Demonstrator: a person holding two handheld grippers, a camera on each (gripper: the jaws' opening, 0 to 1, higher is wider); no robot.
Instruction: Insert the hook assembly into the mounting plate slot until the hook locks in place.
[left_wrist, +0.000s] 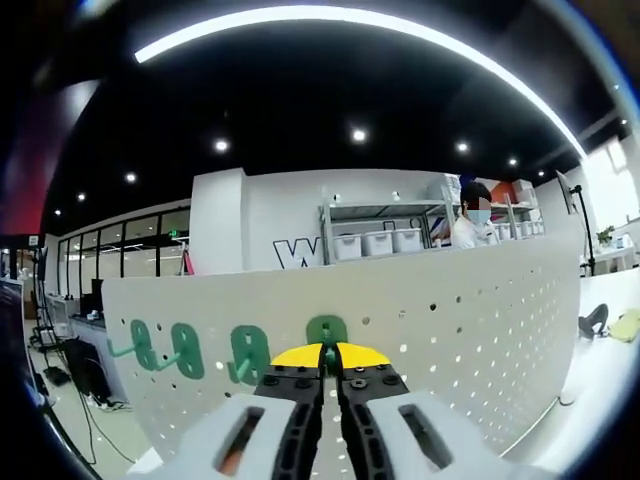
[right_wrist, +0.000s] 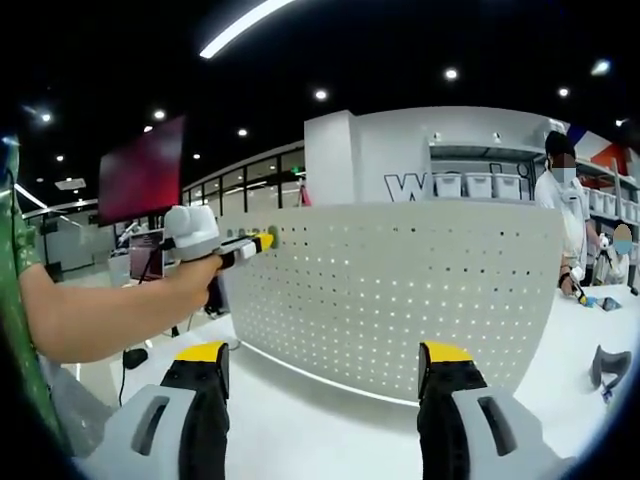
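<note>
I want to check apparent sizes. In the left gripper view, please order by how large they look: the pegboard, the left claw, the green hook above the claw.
1. pegboard
2. left claw, though nearness to the camera enlarges it
3. green hook, partly hidden

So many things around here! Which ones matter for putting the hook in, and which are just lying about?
Part of the job:
- white pegboard
- green hook at the left gripper's tips
- three green hooks already on the board
- right gripper, open and apart from the board

Just lying about:
- shelf of storage bins
- dark object on the table
- a person behind the board
</note>
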